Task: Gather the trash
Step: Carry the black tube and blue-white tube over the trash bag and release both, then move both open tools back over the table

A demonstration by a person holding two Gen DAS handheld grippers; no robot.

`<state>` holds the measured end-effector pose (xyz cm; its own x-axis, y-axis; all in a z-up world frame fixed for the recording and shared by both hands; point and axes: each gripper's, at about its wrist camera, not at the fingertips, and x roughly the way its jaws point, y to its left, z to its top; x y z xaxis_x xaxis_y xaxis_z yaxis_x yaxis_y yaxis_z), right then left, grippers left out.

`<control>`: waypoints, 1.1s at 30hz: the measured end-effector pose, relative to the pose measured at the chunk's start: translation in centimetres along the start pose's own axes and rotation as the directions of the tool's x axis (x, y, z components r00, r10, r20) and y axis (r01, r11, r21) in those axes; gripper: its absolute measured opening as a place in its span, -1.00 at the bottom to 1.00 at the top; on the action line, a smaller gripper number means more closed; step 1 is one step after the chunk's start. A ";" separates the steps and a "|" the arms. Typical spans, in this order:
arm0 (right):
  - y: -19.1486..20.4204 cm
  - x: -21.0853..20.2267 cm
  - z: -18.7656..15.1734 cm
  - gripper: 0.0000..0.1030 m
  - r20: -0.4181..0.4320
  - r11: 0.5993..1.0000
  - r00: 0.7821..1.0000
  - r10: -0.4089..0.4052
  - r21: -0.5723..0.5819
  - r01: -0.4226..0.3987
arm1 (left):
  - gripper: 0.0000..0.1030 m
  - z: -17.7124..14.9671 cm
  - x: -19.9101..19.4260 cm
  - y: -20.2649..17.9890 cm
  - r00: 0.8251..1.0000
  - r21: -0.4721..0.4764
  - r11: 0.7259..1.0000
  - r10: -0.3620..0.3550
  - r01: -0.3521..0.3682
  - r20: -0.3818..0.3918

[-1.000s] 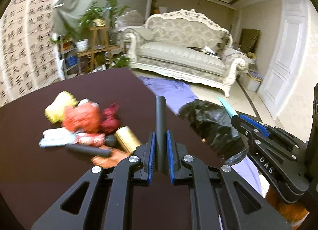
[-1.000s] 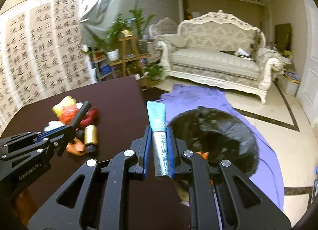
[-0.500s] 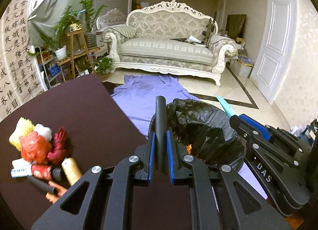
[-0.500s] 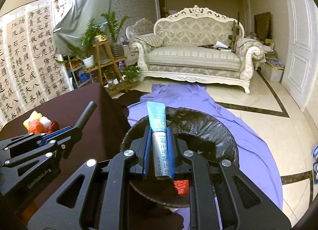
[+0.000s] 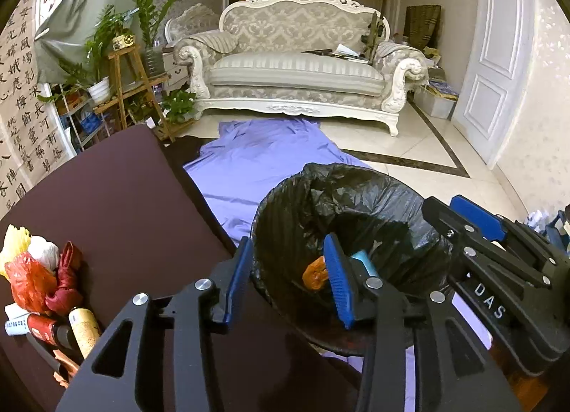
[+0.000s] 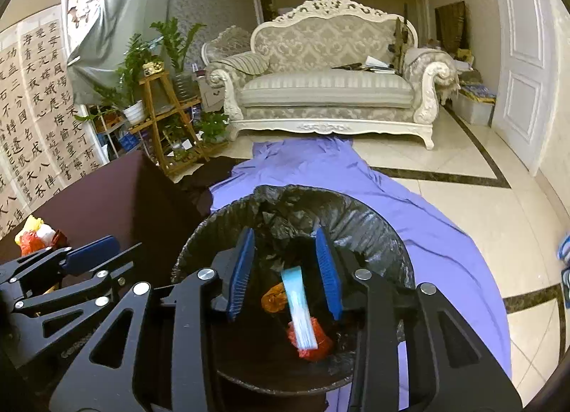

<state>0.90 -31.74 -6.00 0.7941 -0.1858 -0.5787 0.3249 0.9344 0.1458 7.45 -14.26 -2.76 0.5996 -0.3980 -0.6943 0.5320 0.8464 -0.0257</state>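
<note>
Hovering over the bin [image 6: 374,230], both grippers sit side by side above its black liner. The right gripper [image 6: 285,262] has just been opening its jaws, now partly apart, and nothing is pinched between the blue pads. The light blue tube [image 6: 299,308] shows blurred in the gap, loose, down inside the bin above a red wad [image 6: 317,339] and an orange wad [image 6: 274,299].

The left gripper [image 5: 288,280] has likewise just been opening. Its jaws are partly spread and empty; I can't make out the black stick anywhere. Through its gap you see the bin's dark inside, with the orange wad and a bit of the tube peeking past the right-hand pad.

More trash is on the dark brown table [image 5: 117,198], at its left edge: a yellow bag [image 5: 14,244], a white wad [image 5: 44,251], a red-orange bag [image 5: 28,283], a dark red cloth [image 5: 67,276] and a gold can [image 5: 85,330], all bunched and touching.

The bin stands on a purple sheet [image 6: 409,205] on the tile floor, just beside the table's corner. A white sofa [image 5: 299,70] is at the back, well apart.
</note>
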 end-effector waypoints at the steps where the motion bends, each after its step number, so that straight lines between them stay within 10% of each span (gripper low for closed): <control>1: 0.0 0.0 -0.1 -0.30 -0.003 1.000 1.000 -0.004 0.001 0.004 | -0.08 -0.1 -0.2 0.2 1.000 -0.003 1.000 0.001 -0.001 -0.004; 33: 14.4 -3.4 -2.6 -0.14 -0.094 0.946 0.968 0.234 -0.207 -0.248 | 0.08 -6.2 -7.7 14.6 0.978 -0.299 0.931 0.193 -0.209 -0.084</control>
<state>1.58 -16.87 -4.01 0.7964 0.0669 -0.6011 0.0039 0.9933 0.1157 6.87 3.34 -2.25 0.6386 -0.1963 -0.7441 0.1914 0.9771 -0.0935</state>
